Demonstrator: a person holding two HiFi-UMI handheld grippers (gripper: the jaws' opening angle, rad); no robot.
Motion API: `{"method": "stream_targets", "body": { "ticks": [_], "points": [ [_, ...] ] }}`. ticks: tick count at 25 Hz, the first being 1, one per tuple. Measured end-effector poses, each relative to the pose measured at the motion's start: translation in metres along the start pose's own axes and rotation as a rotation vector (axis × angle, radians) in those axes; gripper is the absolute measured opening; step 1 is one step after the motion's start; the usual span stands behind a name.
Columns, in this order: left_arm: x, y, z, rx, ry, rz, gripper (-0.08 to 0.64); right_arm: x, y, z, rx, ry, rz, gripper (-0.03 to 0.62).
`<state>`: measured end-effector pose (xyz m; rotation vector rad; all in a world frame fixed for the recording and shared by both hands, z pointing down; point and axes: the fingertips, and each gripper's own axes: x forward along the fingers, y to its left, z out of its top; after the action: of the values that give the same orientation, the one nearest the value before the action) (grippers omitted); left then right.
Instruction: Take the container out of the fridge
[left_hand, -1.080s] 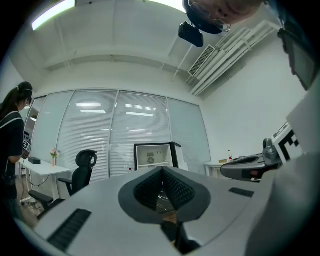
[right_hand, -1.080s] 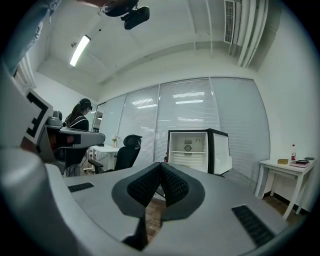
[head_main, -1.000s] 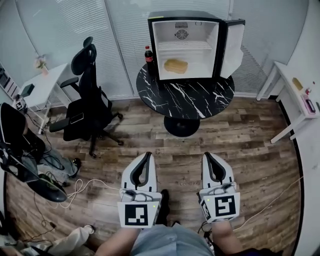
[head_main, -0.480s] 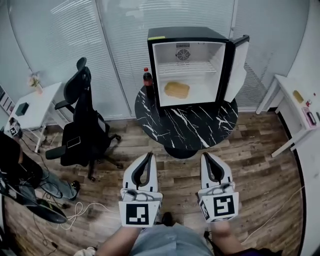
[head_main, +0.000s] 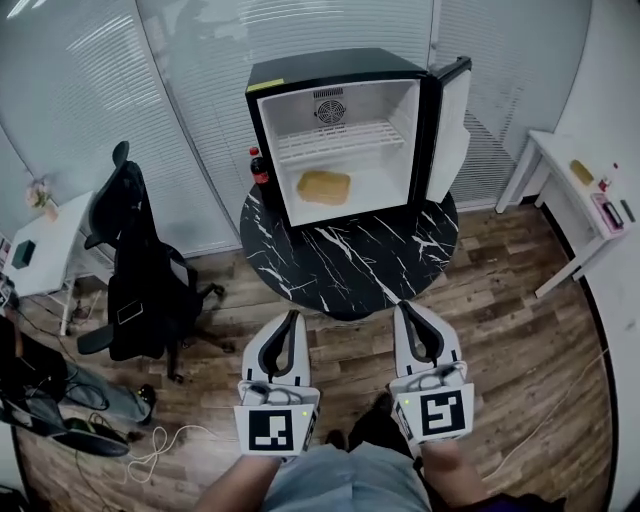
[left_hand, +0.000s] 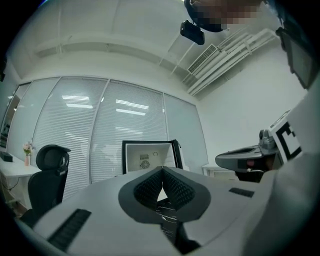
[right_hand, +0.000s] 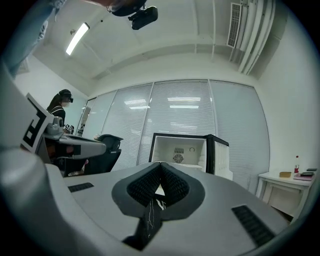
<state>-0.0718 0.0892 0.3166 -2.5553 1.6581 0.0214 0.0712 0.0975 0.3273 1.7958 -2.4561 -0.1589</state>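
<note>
Distance is the first trouble: both grippers hang low in front of the person, over the wooden floor, well apart from the round black table (head_main: 350, 265) that carries the fridge (head_main: 330, 66). The left gripper (head_main: 292, 318) and the right gripper (head_main: 404, 308) each have their jaws pressed together with nothing between them, so neither is ready to take anything. The container (head_main: 324, 186), a flat yellowish tub, lies on the fridge's floor below the wire shelf (head_main: 340, 140). It sits somewhat nearer the left wall than the right and is set back from the front lip.

Reaching in without parting the jaws would likely shove the container toward the back wall instead of catching it. The shelf hangs not far above it, so a high approach could knock the wire. Lifting too steeply on the way out could jam the container under the shelf. The container looks low and wide, so a pinch at one edge may let it tilt and slip.

The door (head_main: 452, 120) stands open at the right side, where the right gripper could bump it and swing it inward. A dark bottle (head_main: 259, 166) stands at the table's left rear edge, just beside the fridge's left wall. A wide sweep by the left gripper could topple it.
</note>
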Motion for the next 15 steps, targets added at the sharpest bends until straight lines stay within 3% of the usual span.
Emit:
{"method": "stream_targets", "body": {
  "ticks": [4, 8, 15],
  "points": [
    [0.038, -0.009, -0.023, 0.017, 0.053, -0.001, 0.014, 0.029, -0.031, -0.014, 0.013, 0.012, 0.010, 0.012],
    [0.093, -0.016, -0.036, 0.004, 0.077, 0.016, 0.014, 0.079, -0.070, -0.016, 0.013, -0.037, 0.021, 0.013],
    [0.176, -0.009, -0.041, 0.051, 0.107, 0.092, 0.014, 0.161, -0.117, -0.023, 0.034, -0.049, 0.122, 0.012]
  ]
}}
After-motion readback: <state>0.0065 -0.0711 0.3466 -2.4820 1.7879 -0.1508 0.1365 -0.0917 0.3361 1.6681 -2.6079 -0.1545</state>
